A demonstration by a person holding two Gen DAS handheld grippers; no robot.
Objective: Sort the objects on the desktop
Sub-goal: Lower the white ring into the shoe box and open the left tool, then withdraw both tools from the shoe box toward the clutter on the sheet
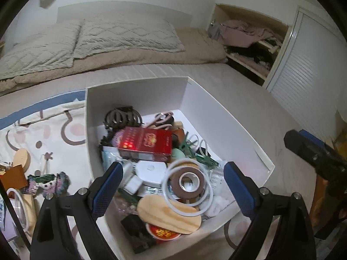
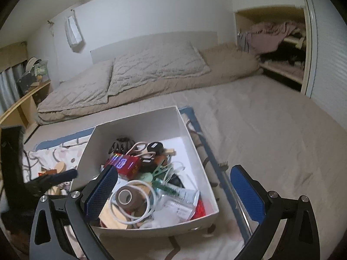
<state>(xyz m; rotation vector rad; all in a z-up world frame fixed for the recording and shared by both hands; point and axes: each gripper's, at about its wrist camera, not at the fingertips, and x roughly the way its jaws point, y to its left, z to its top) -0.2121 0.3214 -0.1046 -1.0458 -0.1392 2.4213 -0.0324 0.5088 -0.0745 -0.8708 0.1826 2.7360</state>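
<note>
Your left gripper hangs spread and empty over the crammed white box on the bed, right gripper likewise released, where the loose tape roll and white rings risk sliding out if knocked.

— What do I see from my fingers?
— One white box, one red carton, one brown tape roll.
— Pillows?
— Two pillows on one bed.

White walls back a bed with quilted pillows, perhaps an open closet beside.
</note>
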